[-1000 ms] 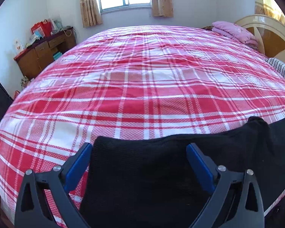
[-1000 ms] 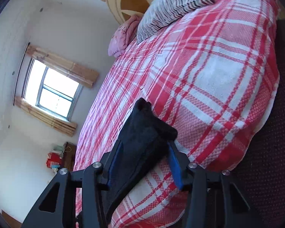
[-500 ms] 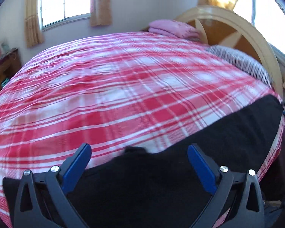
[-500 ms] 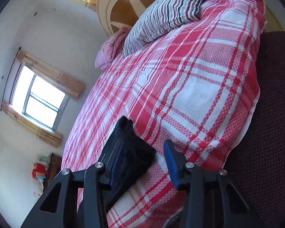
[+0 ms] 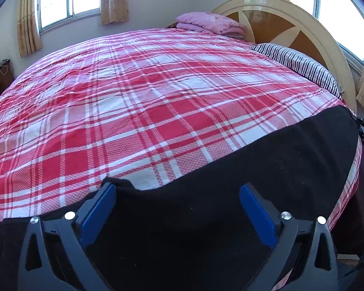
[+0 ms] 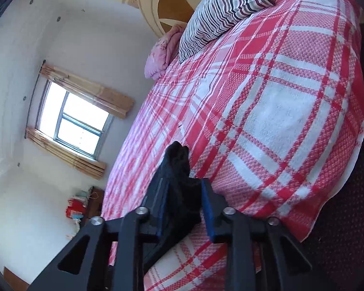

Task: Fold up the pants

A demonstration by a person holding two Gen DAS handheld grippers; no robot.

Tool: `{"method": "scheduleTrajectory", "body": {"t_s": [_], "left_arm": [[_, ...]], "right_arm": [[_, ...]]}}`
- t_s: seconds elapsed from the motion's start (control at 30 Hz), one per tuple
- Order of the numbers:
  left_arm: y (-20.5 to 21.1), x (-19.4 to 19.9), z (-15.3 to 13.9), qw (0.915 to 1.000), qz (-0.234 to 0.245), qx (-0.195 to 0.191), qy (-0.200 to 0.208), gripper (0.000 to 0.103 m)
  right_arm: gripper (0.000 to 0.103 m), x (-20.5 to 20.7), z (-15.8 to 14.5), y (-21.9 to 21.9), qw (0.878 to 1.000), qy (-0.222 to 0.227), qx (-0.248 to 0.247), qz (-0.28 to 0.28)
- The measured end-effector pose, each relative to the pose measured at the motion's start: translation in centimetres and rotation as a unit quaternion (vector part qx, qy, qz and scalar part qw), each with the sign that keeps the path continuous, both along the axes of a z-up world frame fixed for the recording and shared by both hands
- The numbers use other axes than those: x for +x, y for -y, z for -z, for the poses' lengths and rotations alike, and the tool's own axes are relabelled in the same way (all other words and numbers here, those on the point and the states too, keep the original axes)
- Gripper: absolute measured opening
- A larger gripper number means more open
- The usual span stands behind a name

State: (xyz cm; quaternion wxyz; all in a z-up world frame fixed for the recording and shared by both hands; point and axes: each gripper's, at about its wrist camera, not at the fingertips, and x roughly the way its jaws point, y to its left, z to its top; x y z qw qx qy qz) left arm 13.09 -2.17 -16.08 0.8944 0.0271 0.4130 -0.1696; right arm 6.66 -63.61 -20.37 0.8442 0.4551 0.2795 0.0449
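On the bed's near edge, pants: black pants (image 5: pixel 267 169) lie stretched along the edge of the red plaid bed (image 5: pixel 157 101).
Right hand-held gripper: the right hand-held gripper (image 6: pixel 184 194) is closing, narrow, on a bunched end of the pants (image 6: pixel 179 169) between its blue pads.
Left hand-held gripper: the left hand-held gripper (image 5: pixel 177 206) stands wide over the dark cloth, gripping nothing.
Bedhead: striped pillow (image 5: pixel 301 65), folded pink blanket (image 5: pixel 208 24), curved headboard (image 5: pixel 279 19).
Wall: curtained window (image 6: pixel 75 126).
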Motion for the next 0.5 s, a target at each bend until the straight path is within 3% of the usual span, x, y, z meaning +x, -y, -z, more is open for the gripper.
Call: {"method": "scheduleTrajectory", "body": {"t_s": [0.13, 0.27, 0.5], "left_arm": [[0.0, -0.2, 0.2, 1.0000, -0.001, -0.003, 0.000, 0.103], [-0.4, -0.5, 0.4, 1.0000, -0.003, -0.004, -0.002, 0.103], [-0.6, -0.6, -0.3, 0.9999, -0.001, -0.016, 0.003, 0.103]], "right_arm": [[0.014, -0.4, -1.8, -1.0, 0.999, 0.032, -0.006, -0.010], [0.014, -1.2, -5.7, -4.0, 0.995, 0.078, -0.049, -0.036], [0.014, -0.6, -11.4, -15.2, 0.968, 0.124, -0.156, -0.153]]}}
